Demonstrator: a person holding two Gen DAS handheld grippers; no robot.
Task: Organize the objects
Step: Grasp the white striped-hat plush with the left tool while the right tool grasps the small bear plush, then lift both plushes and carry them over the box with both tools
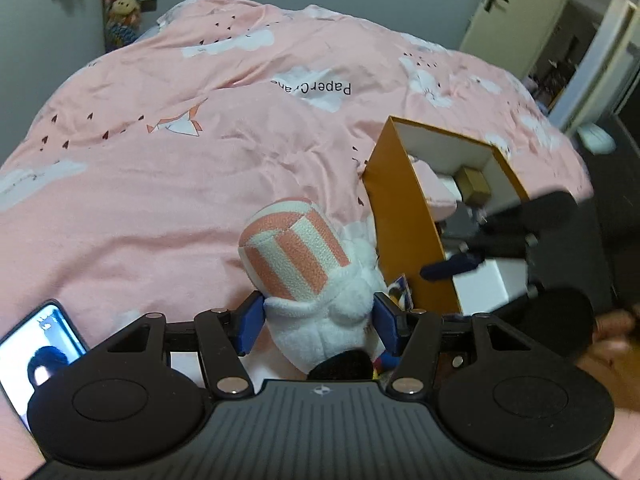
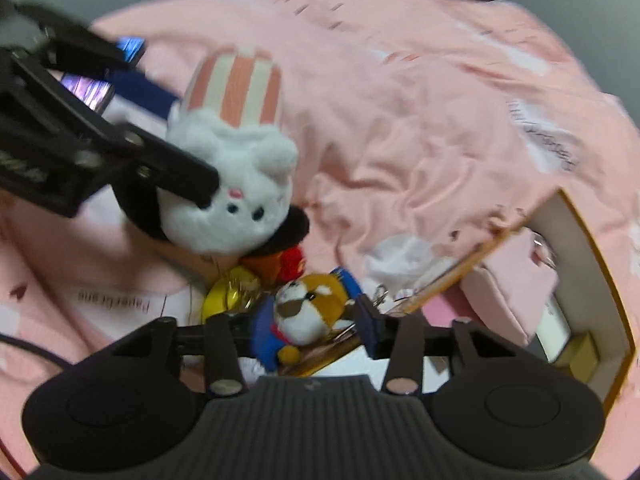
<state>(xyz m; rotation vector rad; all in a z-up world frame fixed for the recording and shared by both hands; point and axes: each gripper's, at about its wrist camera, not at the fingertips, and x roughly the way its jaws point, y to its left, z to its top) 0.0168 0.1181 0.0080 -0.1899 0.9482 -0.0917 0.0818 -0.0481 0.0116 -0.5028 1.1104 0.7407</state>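
My left gripper (image 1: 319, 322) is shut on a white plush cat (image 1: 332, 316) that sits in a pink-and-white striped bucket (image 1: 292, 256), lifted over the pink bed cover. The right wrist view shows the same cat (image 2: 236, 196) face-on, with a black left finger (image 2: 180, 172) across it. A small orange dog plush (image 2: 308, 308) in blue clothes and sunglasses lies between the pads of my right gripper (image 2: 316, 326), which is open, with a gap at the right pad. Beside both stands an orange box (image 1: 404, 216) with a white inside, holding a pink pouch (image 2: 512, 292) and a small gold box (image 1: 474, 186).
A yellow toy (image 2: 222, 296) and a red-orange toy (image 2: 290, 266) lie under the cat. A lit phone (image 1: 40, 344) rests at the lower left of the bed cover (image 1: 200, 180). Plush toys (image 1: 120, 12) hang on the far wall. An open door (image 1: 516, 12) is at the right.
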